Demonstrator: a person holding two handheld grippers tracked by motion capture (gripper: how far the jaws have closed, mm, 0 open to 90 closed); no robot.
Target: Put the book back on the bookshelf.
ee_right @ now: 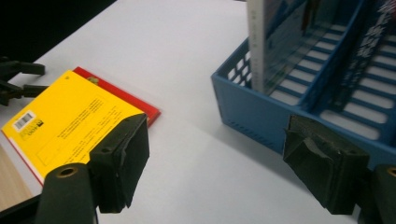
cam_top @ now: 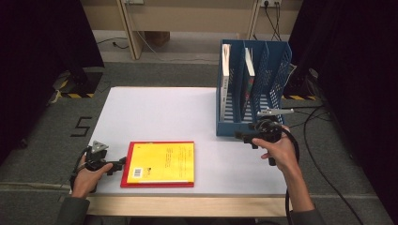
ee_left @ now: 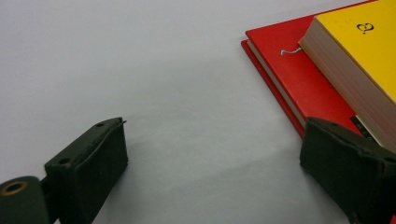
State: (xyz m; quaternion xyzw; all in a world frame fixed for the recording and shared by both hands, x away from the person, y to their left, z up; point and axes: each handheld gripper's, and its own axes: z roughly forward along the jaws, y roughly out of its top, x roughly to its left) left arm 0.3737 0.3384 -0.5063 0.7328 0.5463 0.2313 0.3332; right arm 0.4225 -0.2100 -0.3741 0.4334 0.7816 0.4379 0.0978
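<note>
A yellow paperback point(cam_top: 162, 162) lies flat on a red hardcover point(cam_top: 124, 176) at six o'clock on the table point(cam_top: 155, 112). It looks stiff and moderately heavy; grip its left edge. Left gripper point(cam_top: 117, 165) and right gripper point(cam_top: 245, 136): both released, empty.

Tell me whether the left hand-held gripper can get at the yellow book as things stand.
Probably yes. The left hand-held gripper sits open right at the left edge of the yellow book, which lies on the red book; only bare table lies between.
</note>
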